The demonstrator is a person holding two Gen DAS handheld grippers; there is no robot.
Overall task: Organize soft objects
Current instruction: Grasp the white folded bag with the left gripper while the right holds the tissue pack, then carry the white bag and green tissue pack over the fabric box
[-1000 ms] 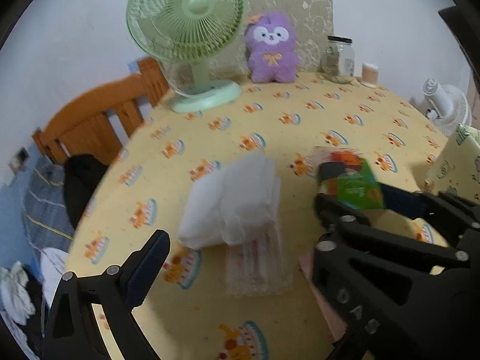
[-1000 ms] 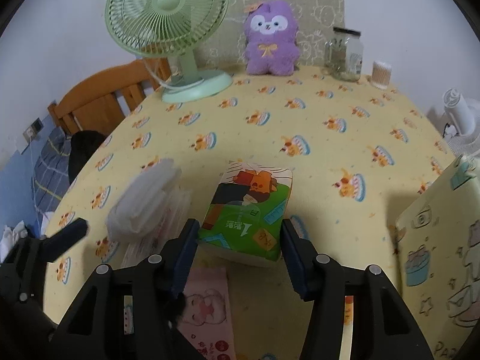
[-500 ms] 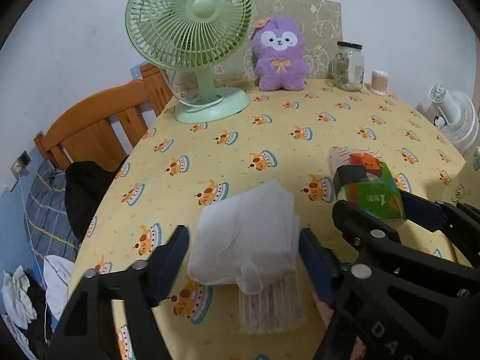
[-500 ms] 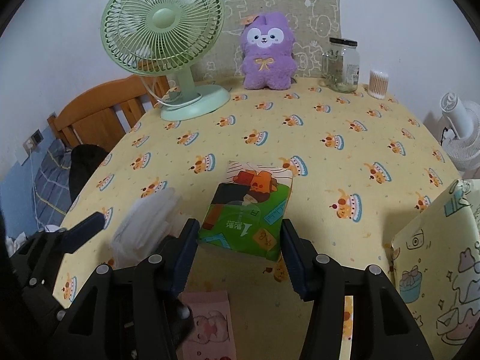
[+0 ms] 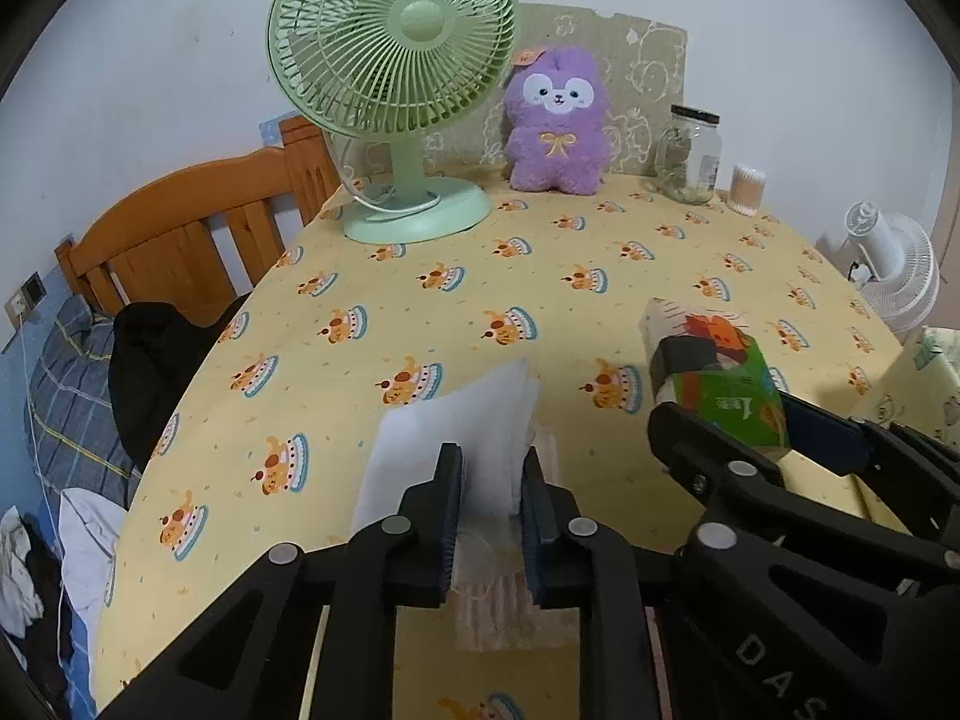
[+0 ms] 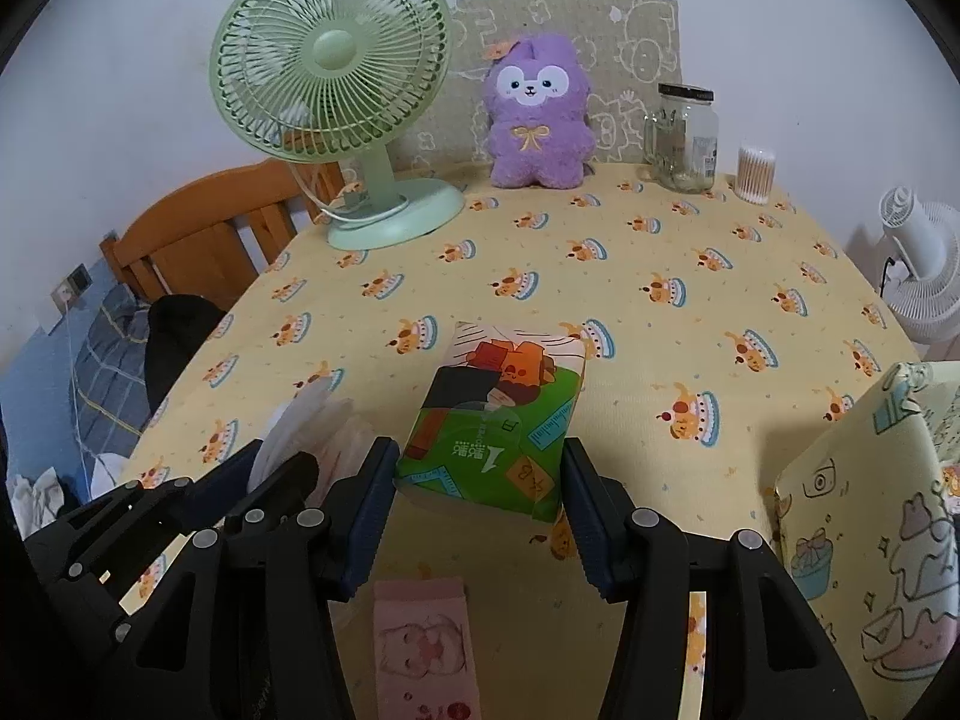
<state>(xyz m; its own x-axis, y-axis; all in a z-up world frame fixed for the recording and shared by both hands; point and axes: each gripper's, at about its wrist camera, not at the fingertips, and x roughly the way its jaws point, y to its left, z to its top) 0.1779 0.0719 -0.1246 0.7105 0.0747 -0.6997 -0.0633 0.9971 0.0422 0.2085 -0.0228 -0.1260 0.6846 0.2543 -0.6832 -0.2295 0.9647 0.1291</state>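
Observation:
My left gripper (image 5: 491,495) is shut on a stack of white soft wipes (image 5: 456,426), which it pinches above a clear wipe packet (image 5: 510,612) on the yellow tablecloth. The white stack also shows at the left of the right wrist view (image 6: 288,426). My right gripper (image 6: 480,492) is shut on a green and orange tissue pack (image 6: 498,414), with a pad on each side of it. The tissue pack shows at the right of the left wrist view (image 5: 720,384). A purple plush toy (image 6: 537,114) sits upright at the table's far edge.
A green desk fan (image 6: 336,90) stands at the back left. A glass jar (image 6: 684,138) and a cotton swab tub (image 6: 755,174) stand at the back right. A pink packet (image 6: 420,648) lies under my right gripper. A patterned bag (image 6: 870,540) stands at the right.
My left gripper has closed from wide open onto the white stack. My right gripper keeps its hold on the tissue pack and has drawn back a little.

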